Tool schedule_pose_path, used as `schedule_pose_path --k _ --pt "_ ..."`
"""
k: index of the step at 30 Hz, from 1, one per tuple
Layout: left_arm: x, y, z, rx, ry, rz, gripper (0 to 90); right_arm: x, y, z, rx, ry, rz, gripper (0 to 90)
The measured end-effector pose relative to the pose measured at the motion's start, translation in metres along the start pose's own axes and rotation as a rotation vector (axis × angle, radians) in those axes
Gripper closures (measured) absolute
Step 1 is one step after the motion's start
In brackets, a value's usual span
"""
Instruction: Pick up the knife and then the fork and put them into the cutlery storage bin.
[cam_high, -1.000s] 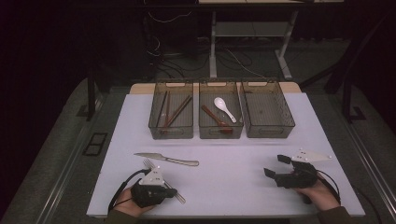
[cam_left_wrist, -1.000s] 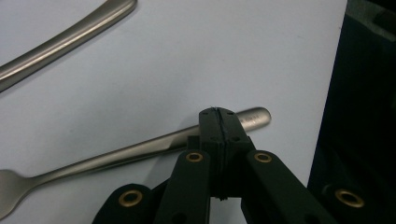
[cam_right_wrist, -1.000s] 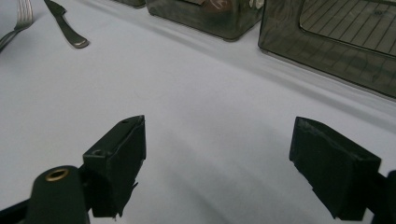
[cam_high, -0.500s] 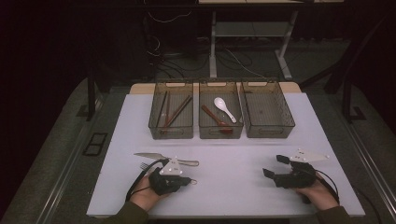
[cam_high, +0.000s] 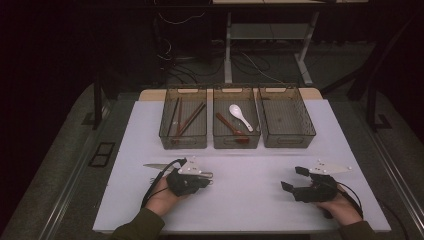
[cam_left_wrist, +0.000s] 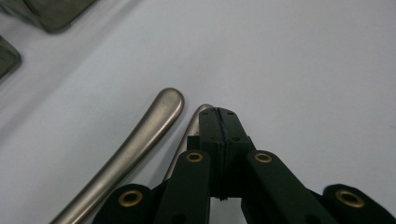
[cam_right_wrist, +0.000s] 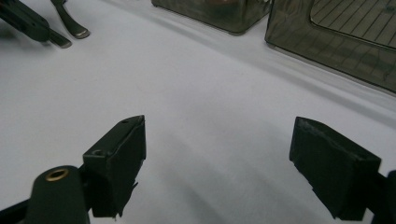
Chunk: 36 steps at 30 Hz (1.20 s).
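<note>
While the two metal utensils lie side by side near the front-left part of the white tabletop (cam_high: 250, 150), the longer one, a knife (cam_high: 156, 167), has its long axis running roughly along the front edge, blade end toward the left edge. In the left gripper view its rounded handle (cam_left_wrist: 140, 140) slants up beside a second handle (cam_left_wrist: 196, 114), both ends pointing the same way! The left gripper (cam_high: 200, 179) sits right over those handle ends, its black jaws pressed tight together with the seam between them a thin line; whether the tips actually touch the second handle just beneath them, I cannot tell. Over at the front-right, well apart, the right gripper (cam_high: 292, 179) rests low on the tabletop in the person's hand, jaws spread wide with bare white surface between them. Along the far edge stand three smoky bins in a row: the left bin (cam_high: 183, 141) holds chopsticks, the middle bin (cam_high: 236, 142) a white spoon (cam_high: 240, 116) and a reddish one, and the right bin (cam_high: 287, 141) sits beside it.
</note>
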<state>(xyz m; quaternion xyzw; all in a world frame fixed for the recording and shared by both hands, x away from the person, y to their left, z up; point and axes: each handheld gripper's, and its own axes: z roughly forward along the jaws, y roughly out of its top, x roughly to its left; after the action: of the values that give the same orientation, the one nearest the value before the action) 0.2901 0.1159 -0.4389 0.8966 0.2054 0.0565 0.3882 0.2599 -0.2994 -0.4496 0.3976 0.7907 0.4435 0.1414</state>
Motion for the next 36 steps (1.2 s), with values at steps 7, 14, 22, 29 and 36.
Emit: schedule_pose_path --k 7,14,22,29,36 --pt "0.018 -0.014 -0.041 -0.040 0.054 -0.007 72.5 0.000 0.000 -0.001 0.002 0.000 0.003 18.0" --pt "0.036 -0.038 -0.055 -0.017 0.046 -0.027 66.2 0.001 0.000 0.001 0.012 0.006 -0.002 18.1" --pt "0.037 -0.041 -0.043 0.067 0.023 0.022 72.0 0.001 -0.001 0.001 0.015 0.009 -0.004 18.0" --pt "0.031 -0.040 -0.042 0.096 -0.025 0.044 80.1 0.001 -0.001 0.002 0.016 0.012 -0.010 18.1" --pt "0.023 -0.040 -0.040 0.099 -0.029 0.100 78.6 0.000 0.000 0.002 0.025 0.043 -0.011 18.1"
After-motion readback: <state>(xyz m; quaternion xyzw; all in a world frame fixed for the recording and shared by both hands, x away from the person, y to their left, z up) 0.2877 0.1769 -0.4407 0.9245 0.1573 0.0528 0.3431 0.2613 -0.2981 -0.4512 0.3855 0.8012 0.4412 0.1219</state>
